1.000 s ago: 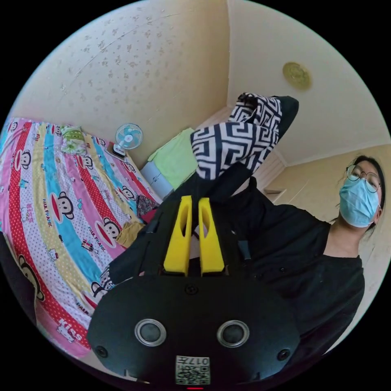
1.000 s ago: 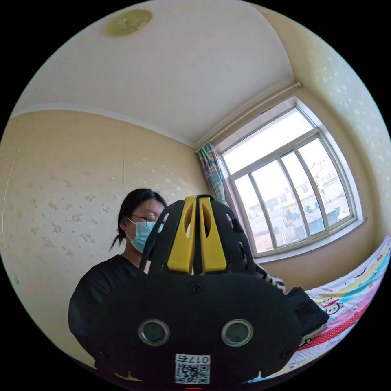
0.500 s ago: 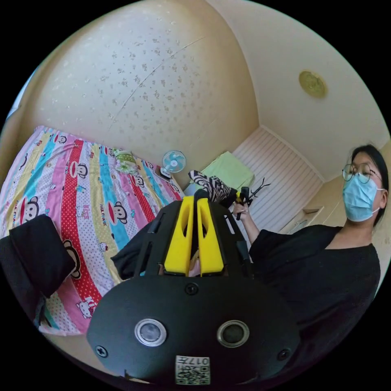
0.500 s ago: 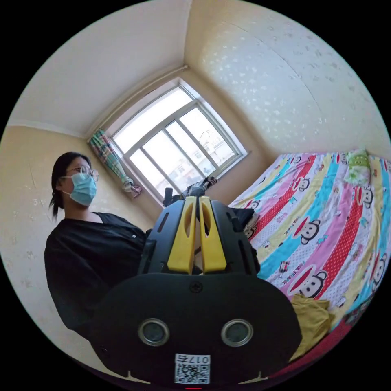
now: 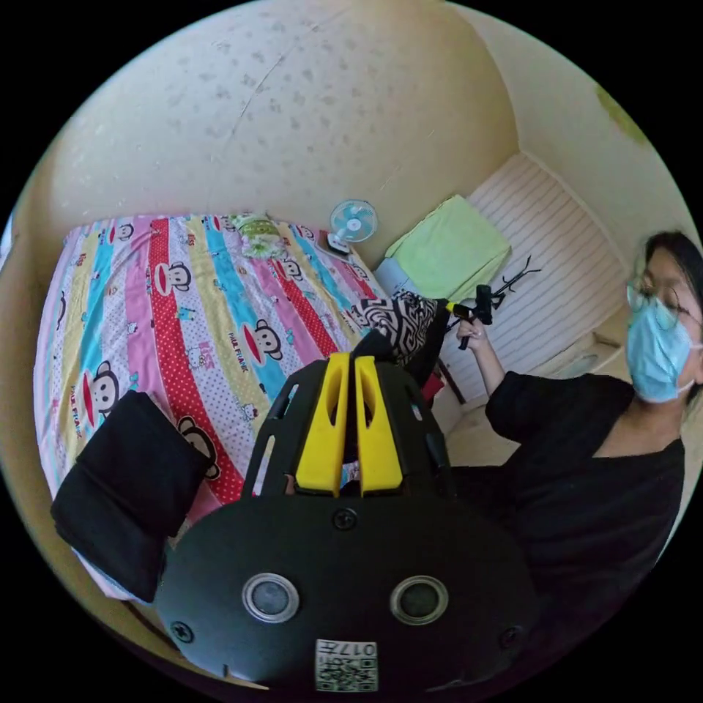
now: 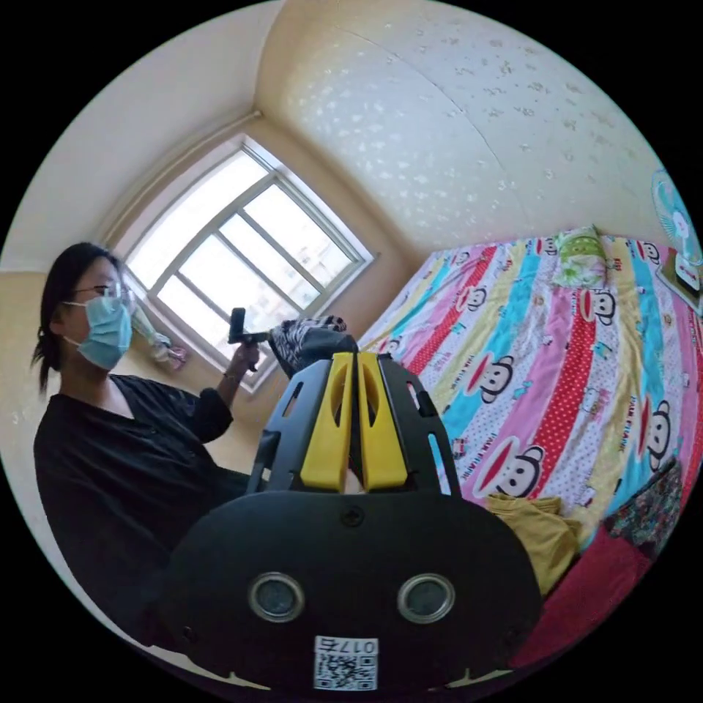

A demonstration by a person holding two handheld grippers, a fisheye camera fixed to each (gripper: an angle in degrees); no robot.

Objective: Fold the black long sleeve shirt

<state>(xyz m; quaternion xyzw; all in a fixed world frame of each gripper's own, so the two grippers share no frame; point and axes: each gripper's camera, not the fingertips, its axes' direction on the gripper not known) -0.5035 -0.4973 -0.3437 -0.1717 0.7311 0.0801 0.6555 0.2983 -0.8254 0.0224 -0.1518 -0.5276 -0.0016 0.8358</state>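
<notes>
- In the left gripper view, the left gripper (image 5: pixel 350 360) has its two yellow jaws drawn close together, with only a thin slit between them; dark cloth sits at the tips, and it looks pinched there, though the contact itself is hard to make out.
- Just past those tips hangs the shirt (image 5: pixel 401 322) — black cloth with a black-and-white patterned part — held up above the edge of the bed (image 5: pixel 183 307).
- The same view shows the right gripper (image 5: pixel 476 311) in the person's raised hand (image 5: pixel 472 335), just beside the patterned part of the shirt.
- A folded black garment (image 5: pixel 124 491) lies flat on the striped cartoon bedsheet near the bed's edge, well apart from the held shirt.
- A small fan (image 5: pixel 351 222) stands at the far end of the bed, near a green cloth (image 5: pixel 448 249) and a small green pillow (image 5: pixel 258 233).
- In the right gripper view, the right gripper (image 6: pixel 356 356) also has its jaws nearly together; whether they clamp cloth I cannot tell.
- Beyond it, the shirt (image 6: pixel 306 340) shows bunched and held up — the person's other hand (image 6: pixel 247 357) is raised beside it, in front of the window (image 6: pixel 242 256).
- A yellow garment (image 6: pixel 538 523) and a red cloth (image 6: pixel 586 593) lie at the near edge of the bed (image 6: pixel 556 351).
- The person (image 6: pixel 110 454) stands beside the bed in a black top.
</notes>
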